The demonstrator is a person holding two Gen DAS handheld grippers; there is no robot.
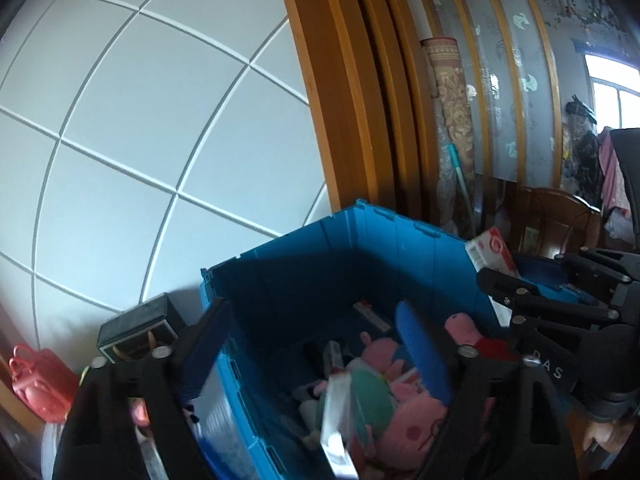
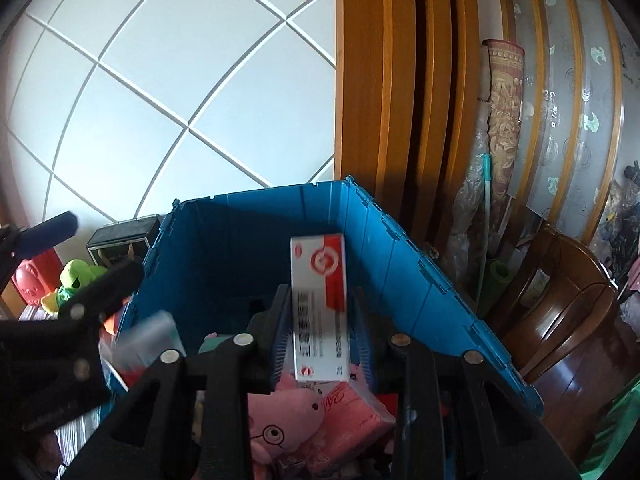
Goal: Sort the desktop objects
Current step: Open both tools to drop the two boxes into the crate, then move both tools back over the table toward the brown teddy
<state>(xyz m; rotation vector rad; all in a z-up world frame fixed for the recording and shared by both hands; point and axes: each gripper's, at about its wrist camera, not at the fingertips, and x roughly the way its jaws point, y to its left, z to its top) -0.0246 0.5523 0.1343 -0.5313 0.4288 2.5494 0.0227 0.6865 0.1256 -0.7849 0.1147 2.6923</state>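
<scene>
A blue crate (image 1: pixel 304 280) (image 2: pixel 248 240) stands below both grippers and holds pink plush toys (image 1: pixel 416 424) (image 2: pixel 280 420) and a pink tissue pack (image 2: pixel 352 412). My left gripper (image 1: pixel 312 328) (image 2: pixel 100 244) is open wide over the crate's left side. Under it a clear packet (image 1: pixel 340 416) (image 2: pixel 148 340) shows blurred, touching neither pad. My right gripper (image 2: pixel 320 294) (image 1: pixel 532 268) hangs over the crate with a white and red box (image 2: pixel 320 308) (image 1: pixel 492 256) upright between its jaws. A thin gap shows at the right pad, so the jaws stand open around it.
A tiled white wall rises behind the crate, with a wooden door frame (image 2: pixel 380 100) to its right. A black box (image 1: pixel 140 328), a pink plastic case (image 1: pixel 40 380) and a green plush frog (image 2: pixel 76 276) sit left of the crate. A wooden chair (image 2: pixel 560 312) stands to the right.
</scene>
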